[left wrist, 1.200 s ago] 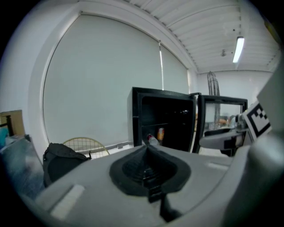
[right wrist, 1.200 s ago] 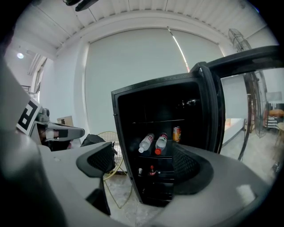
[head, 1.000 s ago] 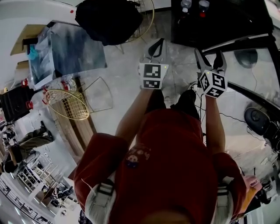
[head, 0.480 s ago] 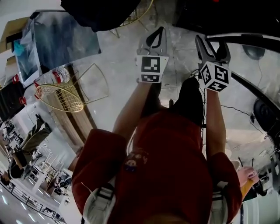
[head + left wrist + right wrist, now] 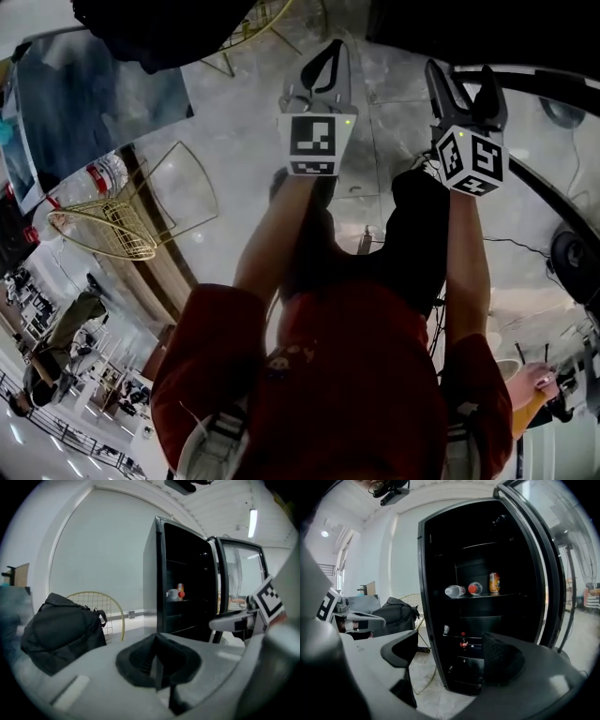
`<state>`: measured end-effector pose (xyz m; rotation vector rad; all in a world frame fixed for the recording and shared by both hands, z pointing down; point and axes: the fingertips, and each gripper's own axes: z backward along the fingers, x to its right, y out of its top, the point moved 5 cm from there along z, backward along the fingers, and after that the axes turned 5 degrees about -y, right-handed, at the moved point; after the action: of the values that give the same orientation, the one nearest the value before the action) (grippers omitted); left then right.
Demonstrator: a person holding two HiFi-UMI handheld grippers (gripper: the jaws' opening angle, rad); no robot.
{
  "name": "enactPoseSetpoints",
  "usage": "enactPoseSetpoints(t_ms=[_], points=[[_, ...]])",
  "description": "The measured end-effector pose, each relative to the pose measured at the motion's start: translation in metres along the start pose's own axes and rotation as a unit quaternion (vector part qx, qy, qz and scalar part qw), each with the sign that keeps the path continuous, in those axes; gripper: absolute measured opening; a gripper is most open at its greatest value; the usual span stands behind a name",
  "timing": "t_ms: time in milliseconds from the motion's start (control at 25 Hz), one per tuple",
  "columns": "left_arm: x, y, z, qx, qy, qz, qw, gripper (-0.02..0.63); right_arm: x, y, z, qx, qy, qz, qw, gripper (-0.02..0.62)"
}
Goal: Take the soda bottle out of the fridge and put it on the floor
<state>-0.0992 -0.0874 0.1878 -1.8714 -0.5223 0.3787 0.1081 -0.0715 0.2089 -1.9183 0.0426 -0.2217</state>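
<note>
The black fridge (image 5: 483, 597) stands open ahead of me. On its middle shelf lie a clear bottle (image 5: 454, 591) and a red-capped bottle (image 5: 475, 588), beside an orange can (image 5: 494, 582). A small dark soda bottle (image 5: 463, 641) with a red cap stands on a lower shelf. My right gripper (image 5: 450, 653) is open and empty, well short of the fridge, and it also shows in the head view (image 5: 462, 75). My left gripper (image 5: 157, 665) is shut on nothing and is held out beside it (image 5: 330, 66). The shelf bottles (image 5: 174, 593) show small in the left gripper view.
The glass fridge door (image 5: 562, 573) is swung open to the right. A black bag (image 5: 61, 630) rests against a yellow wire chair (image 5: 101, 602) to the left of the fridge. Another wire chair (image 5: 112, 225) and cables (image 5: 525, 253) are on the marble floor.
Both grippers have risen in the head view and reach further forward as the person steps toward the fridge. Neither gripper's jaws have changed.
</note>
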Motion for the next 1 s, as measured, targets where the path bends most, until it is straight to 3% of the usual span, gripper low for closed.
enactPoseSetpoints(t_ms=[240,560,680,840,1000], points=[[-0.007,-0.073,-0.047,0.013,0.006,-0.020,0.9997,0.000,0.018,-0.062,-0.048,0.026,0.009,0.019,0.999,0.408],[-0.022,-0.173,-0.109,0.001,0.015,0.012,0.9998,0.000,0.049,-0.129,-0.103,0.064,0.036,-0.012,0.997,0.408],[-0.028,-0.209,-0.131,0.005,0.012,-0.007,0.9999,0.000,0.060,-0.162,-0.125,0.066,0.044,0.002,0.997,0.408],[-0.025,-0.244,-0.158,0.024,0.005,-0.031,0.9992,0.000,0.080,-0.194,-0.147,0.096,0.012,0.016,0.995,0.408],[-0.026,-0.278,-0.177,0.045,-0.001,-0.040,0.9982,0.000,0.077,-0.225,-0.173,0.111,0.022,0.049,0.992,0.408]])
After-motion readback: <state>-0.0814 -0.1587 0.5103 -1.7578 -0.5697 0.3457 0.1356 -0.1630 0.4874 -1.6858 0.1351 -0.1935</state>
